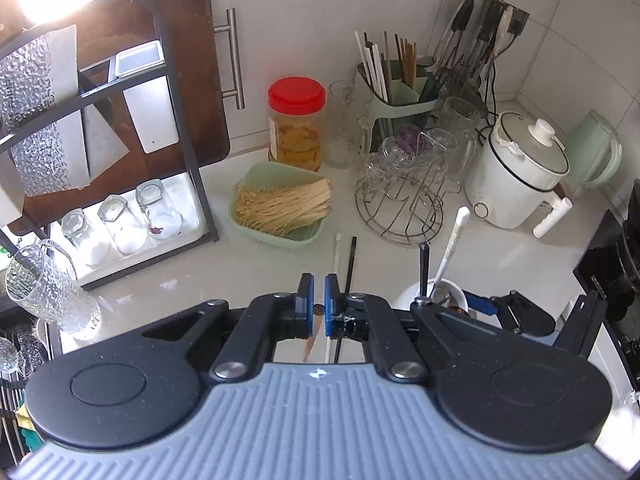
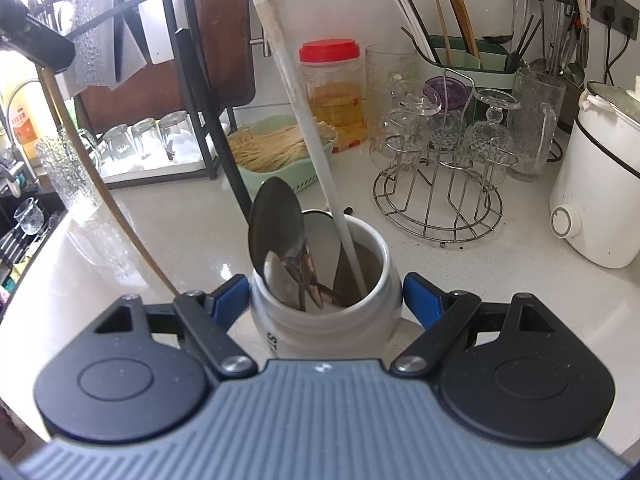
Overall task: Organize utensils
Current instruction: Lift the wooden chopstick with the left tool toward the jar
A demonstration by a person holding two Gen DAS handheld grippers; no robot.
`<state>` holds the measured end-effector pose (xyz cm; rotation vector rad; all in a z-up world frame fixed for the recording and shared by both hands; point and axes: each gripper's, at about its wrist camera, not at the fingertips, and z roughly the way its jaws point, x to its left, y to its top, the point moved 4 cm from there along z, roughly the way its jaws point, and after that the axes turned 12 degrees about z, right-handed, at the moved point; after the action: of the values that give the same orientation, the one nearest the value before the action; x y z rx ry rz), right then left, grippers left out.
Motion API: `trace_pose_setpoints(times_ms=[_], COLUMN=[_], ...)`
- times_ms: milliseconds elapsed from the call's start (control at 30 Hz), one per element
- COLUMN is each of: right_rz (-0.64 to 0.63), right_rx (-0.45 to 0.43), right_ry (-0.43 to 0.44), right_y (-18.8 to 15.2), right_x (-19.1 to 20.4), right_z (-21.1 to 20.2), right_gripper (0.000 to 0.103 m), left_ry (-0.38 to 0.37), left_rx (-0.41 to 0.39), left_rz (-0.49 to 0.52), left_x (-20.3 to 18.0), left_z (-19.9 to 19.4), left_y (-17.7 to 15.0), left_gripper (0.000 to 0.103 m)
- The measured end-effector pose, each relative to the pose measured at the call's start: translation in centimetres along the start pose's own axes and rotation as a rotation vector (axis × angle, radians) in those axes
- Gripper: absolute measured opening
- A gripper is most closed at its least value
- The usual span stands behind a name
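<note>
The white kitchen counter (image 1: 224,264) is crowded with glasses, a red-lidded jar (image 1: 297,124) and a green chopstick holder (image 1: 404,92); the left gripper (image 1: 317,300) pinches a thin brown chopstick (image 1: 310,342); the right gripper (image 2: 326,298) hugs a white cup (image 2: 320,320) full of spoons.
</note>
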<state>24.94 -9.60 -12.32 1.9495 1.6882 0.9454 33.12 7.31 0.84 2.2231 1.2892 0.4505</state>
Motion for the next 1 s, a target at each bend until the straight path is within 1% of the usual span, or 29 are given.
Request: trace_pose_setpoints(times_ms=[67,167,400,700,867,1000], right_rz=[0.001,0.002,0.003,0.000,-0.003,-0.004], right_rx=[0.001,0.002,0.006,0.006,0.007,0.005], right_ry=[0.001,0.001,0.000,0.001,0.000,0.001], right_y=[0.02,0.03,0.09,0.08,0.14,0.11], right_x=[-0.02,-0.04,-0.03,-0.02,-0.03,-0.03], right_z=[-0.03,-0.03,0.03,0.05,0.06,0.05], right_gripper=[0.086,0.086,0.086,0.086,0.087,0.087], left_ry=[0.008,-0.001,0.031,0.035,0.054,0.048], left_rx=[-0.009,-0.027,-0.073,-0.123,-0.132,-0.126], left_rz=[-0.006,-0.016,-0.019,-0.039,-0.036,-0.023], left_x=[0.09,0.11,0.07,0.46,0.39,0.38], left_z=[0.09,0.21,0.26,0.32,0.35,0.03], left_y=[0.08,0.10,-0.21,-0.76,-0.80,-0.48], left_gripper=[0.006,0.006,0.006,0.007,0.006,0.006])
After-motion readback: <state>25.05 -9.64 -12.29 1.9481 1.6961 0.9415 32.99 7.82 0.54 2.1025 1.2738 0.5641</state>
